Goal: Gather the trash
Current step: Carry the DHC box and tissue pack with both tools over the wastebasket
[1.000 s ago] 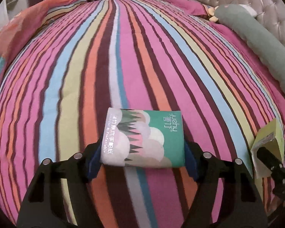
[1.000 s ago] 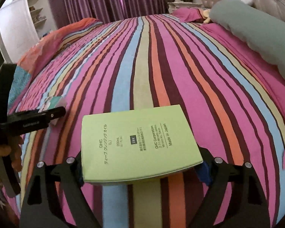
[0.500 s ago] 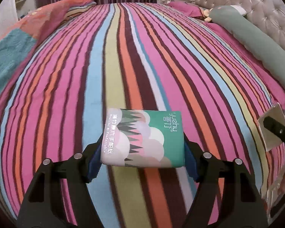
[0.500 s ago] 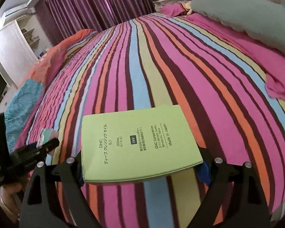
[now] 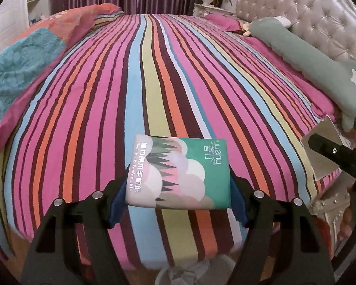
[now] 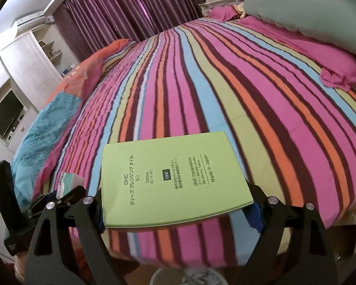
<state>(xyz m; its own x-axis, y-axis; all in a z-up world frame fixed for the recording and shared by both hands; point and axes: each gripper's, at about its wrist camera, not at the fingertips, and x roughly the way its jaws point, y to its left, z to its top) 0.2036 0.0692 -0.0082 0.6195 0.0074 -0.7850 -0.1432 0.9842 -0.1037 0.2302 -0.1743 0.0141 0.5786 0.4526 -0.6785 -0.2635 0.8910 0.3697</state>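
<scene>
My left gripper (image 5: 178, 190) is shut on a green tissue pack (image 5: 180, 173) with a cloud-and-triangle print and holds it above the near edge of the striped bed (image 5: 154, 71). My right gripper (image 6: 178, 204) is shut on a flat light-green DHC box (image 6: 173, 180), also held over the bed's near edge. The right gripper with its box shows at the right edge of the left wrist view (image 5: 332, 154). The left gripper with the pack shows at the lower left of the right wrist view (image 6: 66, 190). A white bin (image 5: 189, 270) holding crumpled paper sits on the floor below both grippers.
A long green pillow (image 5: 320, 54) and a tufted headboard (image 5: 320, 11) lie at the right. A teal and orange quilt (image 5: 19, 66) is folded at the left. White cabinets and a screen (image 6: 7, 114) stand at the far left. Purple curtains hang behind.
Both grippers have pulled back from over the bed towards its near edge, each still holding its item. The floor and the white bin have come into view below.
</scene>
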